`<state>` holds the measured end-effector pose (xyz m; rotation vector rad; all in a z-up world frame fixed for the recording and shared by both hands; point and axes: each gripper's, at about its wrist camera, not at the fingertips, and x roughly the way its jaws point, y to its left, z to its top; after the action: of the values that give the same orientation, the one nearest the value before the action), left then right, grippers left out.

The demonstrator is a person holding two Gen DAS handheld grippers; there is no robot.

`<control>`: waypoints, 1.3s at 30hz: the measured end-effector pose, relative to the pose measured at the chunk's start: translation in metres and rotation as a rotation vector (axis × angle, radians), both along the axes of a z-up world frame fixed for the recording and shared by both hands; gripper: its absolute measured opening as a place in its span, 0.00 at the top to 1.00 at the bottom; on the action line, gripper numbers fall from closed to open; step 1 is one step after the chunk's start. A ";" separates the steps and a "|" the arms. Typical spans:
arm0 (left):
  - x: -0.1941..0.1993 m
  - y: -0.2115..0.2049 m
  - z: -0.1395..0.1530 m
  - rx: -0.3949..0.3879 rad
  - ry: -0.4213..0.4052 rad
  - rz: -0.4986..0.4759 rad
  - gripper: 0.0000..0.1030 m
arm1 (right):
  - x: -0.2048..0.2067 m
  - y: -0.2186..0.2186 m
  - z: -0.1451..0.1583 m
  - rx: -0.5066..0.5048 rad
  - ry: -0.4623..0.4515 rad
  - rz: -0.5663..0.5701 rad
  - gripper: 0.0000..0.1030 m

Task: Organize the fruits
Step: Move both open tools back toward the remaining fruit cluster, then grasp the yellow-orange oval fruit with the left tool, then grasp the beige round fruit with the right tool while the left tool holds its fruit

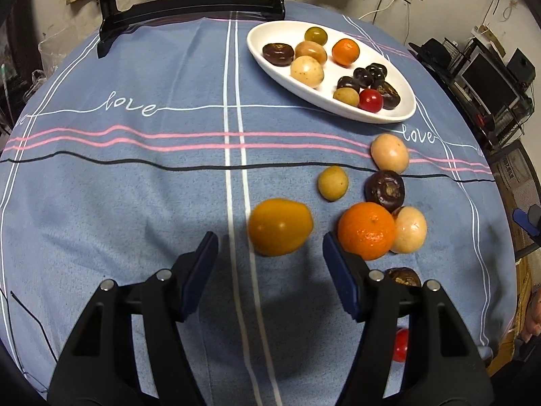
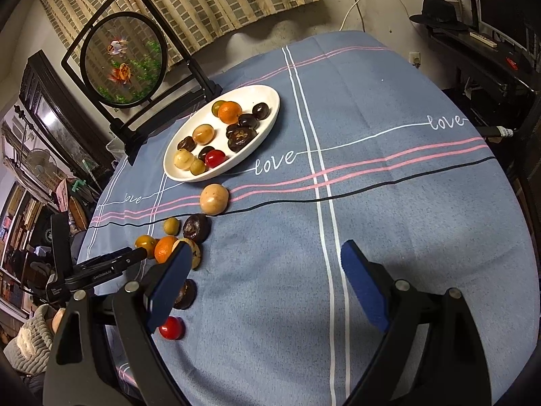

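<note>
A yellow-orange fruit [image 1: 280, 226] lies on the blue tablecloth just beyond the tips of my left gripper [image 1: 269, 240], which is open and does not touch it. To its right sit a mandarin [image 1: 367, 230], a pale fruit [image 1: 409, 230], a dark brown fruit [image 1: 384, 186], a small yellow-green fruit [image 1: 333, 182] and a peach-coloured one [image 1: 389, 153]. A red tomato [image 2: 171, 327] and another dark fruit [image 2: 186, 293] lie by the left finger of my right gripper [image 2: 266, 248], open over bare cloth. The white oval plate [image 1: 400, 115] holds several fruits.
A black stand with a round goldfish panel [image 2: 123, 61] rises behind the plate [image 2: 272, 118] at the table's far edge. Shelves with a black hat [image 2: 439, 10] and monitors stand off to the right. The left gripper's body [image 2: 101, 269] reaches in from the left.
</note>
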<state>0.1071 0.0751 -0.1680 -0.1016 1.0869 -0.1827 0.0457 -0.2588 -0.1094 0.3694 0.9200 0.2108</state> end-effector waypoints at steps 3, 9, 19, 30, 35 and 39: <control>0.003 0.001 0.000 0.001 -0.001 0.004 0.38 | -0.002 0.001 0.000 -0.004 -0.001 0.000 0.13; 0.012 0.003 -0.001 -0.006 0.003 0.014 0.39 | -0.003 0.004 0.001 -0.013 0.005 0.012 0.13; 0.015 -0.003 -0.012 -0.009 0.023 0.009 0.57 | -0.001 0.020 -0.001 -0.042 0.014 0.081 0.13; -0.017 0.030 0.014 -0.021 -0.021 0.092 0.58 | 0.015 0.086 -0.019 -0.150 0.014 0.336 0.14; -0.042 0.052 0.024 -0.010 -0.027 0.142 0.58 | 0.032 0.117 -0.036 -0.160 0.029 0.427 0.34; -0.062 0.067 0.029 0.002 -0.027 0.190 0.58 | 0.046 0.130 -0.051 -0.138 0.059 0.451 0.48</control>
<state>0.0451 0.1424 -0.1393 -0.1993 1.0441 -0.0117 0.0915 -0.1286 -0.1601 0.0359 1.0624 0.5483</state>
